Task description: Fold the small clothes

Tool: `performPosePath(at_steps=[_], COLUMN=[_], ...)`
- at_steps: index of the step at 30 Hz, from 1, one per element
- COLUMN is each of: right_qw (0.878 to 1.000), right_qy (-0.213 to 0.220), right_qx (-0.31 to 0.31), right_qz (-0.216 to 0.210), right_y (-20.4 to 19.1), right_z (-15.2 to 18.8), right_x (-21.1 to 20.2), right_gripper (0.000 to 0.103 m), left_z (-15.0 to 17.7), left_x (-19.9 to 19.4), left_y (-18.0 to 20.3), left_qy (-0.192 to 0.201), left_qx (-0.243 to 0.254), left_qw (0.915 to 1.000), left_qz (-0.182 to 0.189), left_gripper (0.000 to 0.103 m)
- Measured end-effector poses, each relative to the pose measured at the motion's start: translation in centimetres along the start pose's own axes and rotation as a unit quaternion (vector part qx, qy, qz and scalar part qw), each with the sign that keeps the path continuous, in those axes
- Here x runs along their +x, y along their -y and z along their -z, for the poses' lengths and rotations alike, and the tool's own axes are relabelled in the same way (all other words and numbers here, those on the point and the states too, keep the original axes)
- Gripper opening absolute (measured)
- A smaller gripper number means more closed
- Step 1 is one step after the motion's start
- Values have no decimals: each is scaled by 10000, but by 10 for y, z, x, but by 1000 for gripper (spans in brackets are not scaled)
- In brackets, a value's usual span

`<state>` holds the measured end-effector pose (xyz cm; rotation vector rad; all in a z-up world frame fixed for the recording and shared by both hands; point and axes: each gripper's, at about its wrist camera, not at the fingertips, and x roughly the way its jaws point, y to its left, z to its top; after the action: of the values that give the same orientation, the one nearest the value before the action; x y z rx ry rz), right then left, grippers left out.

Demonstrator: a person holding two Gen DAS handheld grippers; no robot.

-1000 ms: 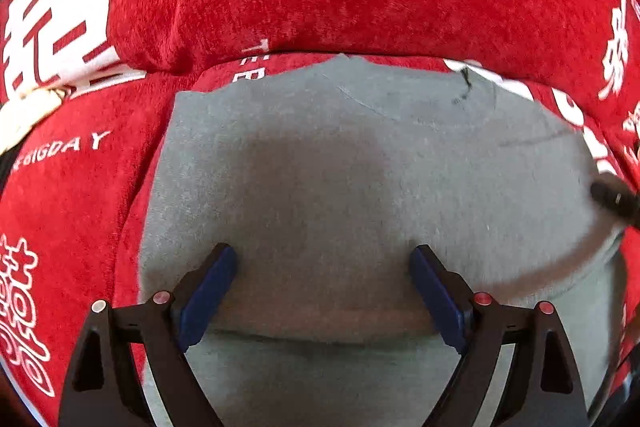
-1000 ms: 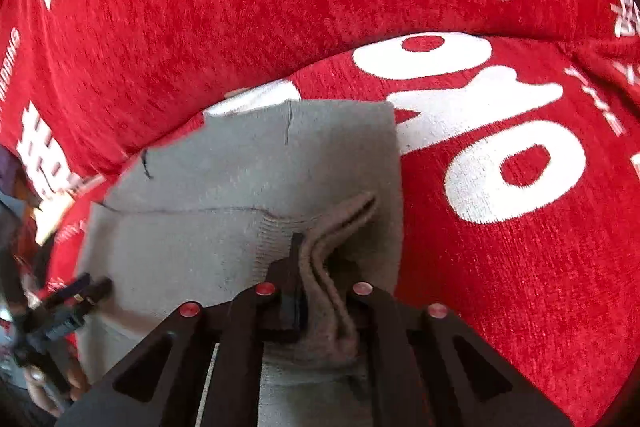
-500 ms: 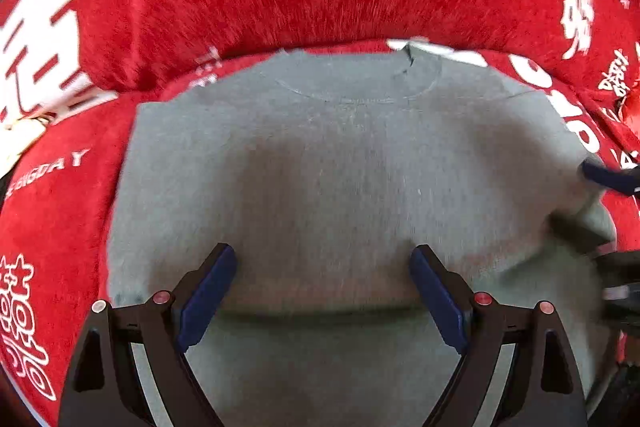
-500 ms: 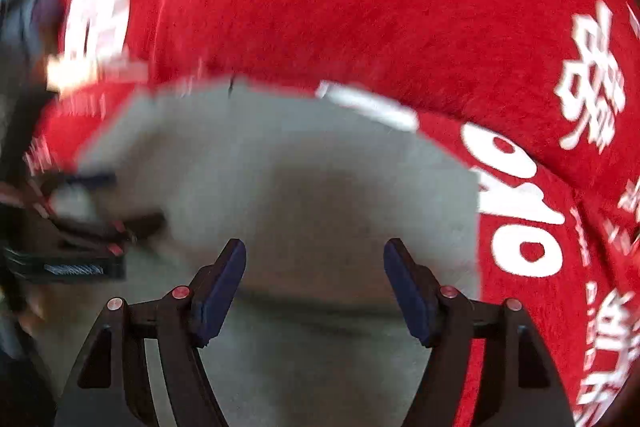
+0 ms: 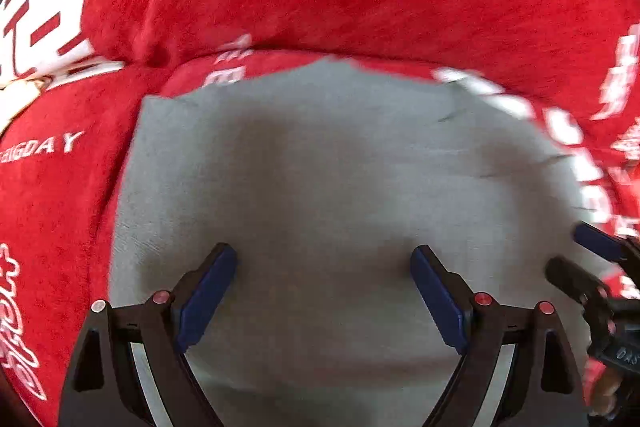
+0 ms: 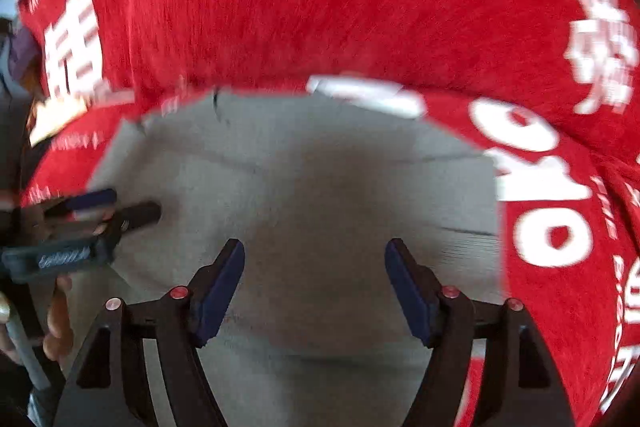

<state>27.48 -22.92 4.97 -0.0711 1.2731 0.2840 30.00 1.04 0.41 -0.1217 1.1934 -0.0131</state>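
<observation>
A small grey knit garment [image 5: 340,167] lies flat on a red fleece blanket [image 5: 60,195] with white lettering. My left gripper [image 5: 323,253] hovers over its near half, pointing steeply down. It is open and its blue pads hold nothing. My right gripper [image 6: 315,247] hangs over the same grey garment [image 6: 320,167], open, with only flat fabric beneath it. Each gripper shows in the other's view: the right gripper [image 5: 580,267] at the garment's right edge, the left gripper [image 6: 100,211] at its left edge.
Behind the garment the red blanket rises into a thick padded ridge [image 6: 320,7]. A hand [image 6: 56,315] grips the left tool's handle at the lower left of the right wrist view. White printed characters [image 6: 540,195] run along the blanket to the right.
The right gripper let go of the bunched grey fold it was pinching and opened wide; the fabric now lies flat. Both grippers shifted sideways over the garment.
</observation>
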Motion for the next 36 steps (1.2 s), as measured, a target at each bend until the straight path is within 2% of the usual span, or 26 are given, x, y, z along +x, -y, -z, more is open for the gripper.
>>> performPosePath(at_steps=[1,2,3,5,6,8,10,13,14,17,18,19,21,24,25,26,29,31,32,33,36], right_qw=[9997,9989,9989,9919,9906,9935,9976,9971,9960,9913,9916,9925,9937,9901,9876,9833,9803,9769,9739,9730,9710], right_qy=[-189,-214,22,29,126,493,514,376,328,-11,234,233,155,-71,-199,-342,-599,-758,-624,-428,21], right_qx=[-79,-179,-143,421,548,611,248,-657,-827,-1283,-1253,-1188,-1113,-1405,-1553,-1769,-1833,-1830,-1938,-2044,-2311], right_qz=[127,373,451,1200,1250,820,400,55,37,307,239,199,47,10,74,251,427,808,1005,978,614], right_y=[-1,3,9,34,38,35,11,-48,-58,-74,-71,-61,-44,-23,-17,-11,6,11,6,-5,-49], right_z=[3,2,-1,-8,-8,0,13,48,59,90,96,106,118,150,158,174,196,207,211,212,208], right_x=[8,17,14,6,0,-25,-35,-35,-32,-8,-14,-18,-27,-44,-50,-56,-73,-82,-91,-100,-112], right_gripper=[77,78,78,78,78,78,78,78,78,78,82,84,84,84,86,86,86,86,86,86,86], left_z=[-2,-5,-8,-9,-6,8,25,50,57,77,87,95,114,138,150,161,189,201,204,206,210], left_x=[-1,-1,-4,-12,-17,-29,-35,-48,-50,-41,-47,-49,-57,-68,-73,-76,-93,-110,-118,-128,-138], left_y=[-3,-6,-10,-15,-18,-15,-7,12,13,-5,-16,-26,-49,-71,-75,-78,-90,-87,-83,-72,-30], left_qy=[89,-19,-101,-101,-162,-135,-130,115,120,-251,-107,-149,-209,-264,-302,-453,-663,-538,-419,-280,-50], left_qx=[66,64,27,-126,-206,-241,-139,433,554,574,530,512,426,467,539,700,762,925,995,1075,1344], left_qw=[9999,10000,9999,9999,9996,9990,9984,9989,9984,9980,9985,9986,9988,9983,9979,9964,9945,9932,9933,9935,9905], left_qz=[-33,2,46,-39,-47,345,533,142,85,-6,50,24,127,226,175,-155,-286,-461,-414,-241,278], left_gripper=[90,90,90,90,90,90,90,90,90,92,94,94,94,95,95,103,103,103,103,103,103])
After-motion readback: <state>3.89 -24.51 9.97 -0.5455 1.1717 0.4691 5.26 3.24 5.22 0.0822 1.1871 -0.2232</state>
